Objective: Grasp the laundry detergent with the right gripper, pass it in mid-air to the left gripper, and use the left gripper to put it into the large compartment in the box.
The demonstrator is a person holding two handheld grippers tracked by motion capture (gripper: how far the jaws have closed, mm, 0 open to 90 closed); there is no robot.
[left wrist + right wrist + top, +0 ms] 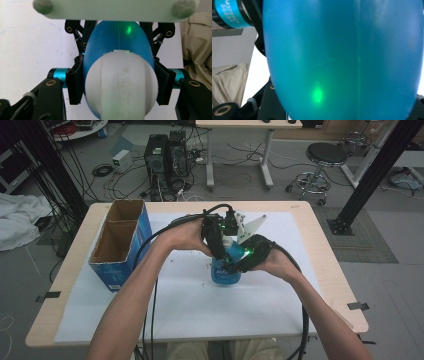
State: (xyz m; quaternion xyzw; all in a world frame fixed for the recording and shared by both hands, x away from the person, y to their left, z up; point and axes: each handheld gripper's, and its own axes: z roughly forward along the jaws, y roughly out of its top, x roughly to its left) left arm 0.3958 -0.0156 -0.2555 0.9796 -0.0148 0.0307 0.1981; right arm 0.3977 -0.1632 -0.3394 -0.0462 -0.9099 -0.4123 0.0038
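A blue bottle [225, 272] with a white cap stands upright at the middle of the white mat, and both grippers meet at it. My left gripper [217, 240] comes down from above. In the left gripper view I look straight down on the white cap [121, 82], and my left gripper [120, 85] has its black pads [75, 85] pressed on either side of the bottle's top. My right gripper [245, 257] clamps the blue body [117, 37] from the right. In the right gripper view the bottle [342, 55] sits very close, with a green light spot on it.
An open blue cardboard box [120, 245] stands at the table's left. The white mat [175, 305] covers most of the wooden table [330, 270]. Cables trail off the near edge. The person's beige trousers [197, 50] lie beyond the mat. Computers and a stool stand on the floor behind.
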